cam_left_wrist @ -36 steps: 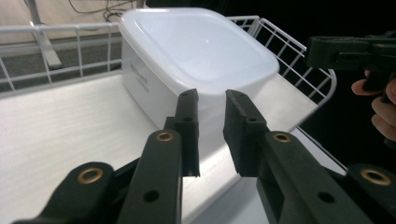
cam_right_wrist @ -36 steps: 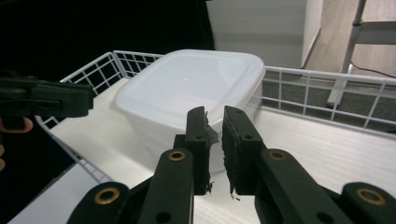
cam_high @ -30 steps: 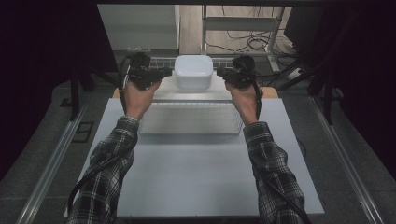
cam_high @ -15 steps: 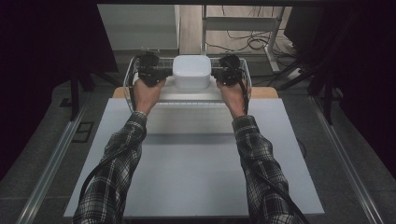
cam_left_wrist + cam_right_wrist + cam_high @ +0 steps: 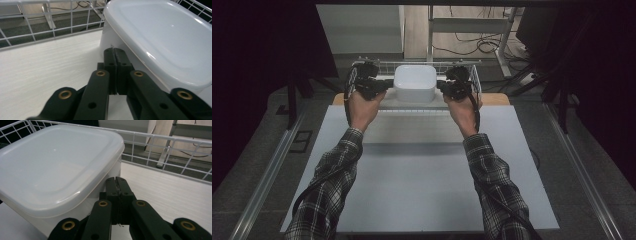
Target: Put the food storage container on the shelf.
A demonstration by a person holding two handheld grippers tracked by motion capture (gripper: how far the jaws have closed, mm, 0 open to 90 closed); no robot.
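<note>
The left gripper (image 5: 115,53) has its jaws pressed flat together with nothing between them, tips touching the side wall of the white lidded container (image 5: 414,83) just under the lid's rim. The right gripper (image 5: 119,182) is likewise closed on nothing and bears against the opposite wall. The container sits in a white wire basket (image 5: 362,64) at the far edge of the desk (image 5: 422,175), squeezed between the two closed grippers rather than pinched by either.

The step looks like carrying or setting the container by pressing in from both sides. To do that well, both hands should push inward evenly and at the same height, staying below the overhanging lid so the tips do not slip up and pop it. The smooth plastic walls will likely slide if either side eases off, so any move should be slow and level.

The desk is a pale, bare sheet. Beyond the basket lie a wooden floor, trailing cables (image 5: 472,45) and metal frame legs, with dark surroundings on either side.
</note>
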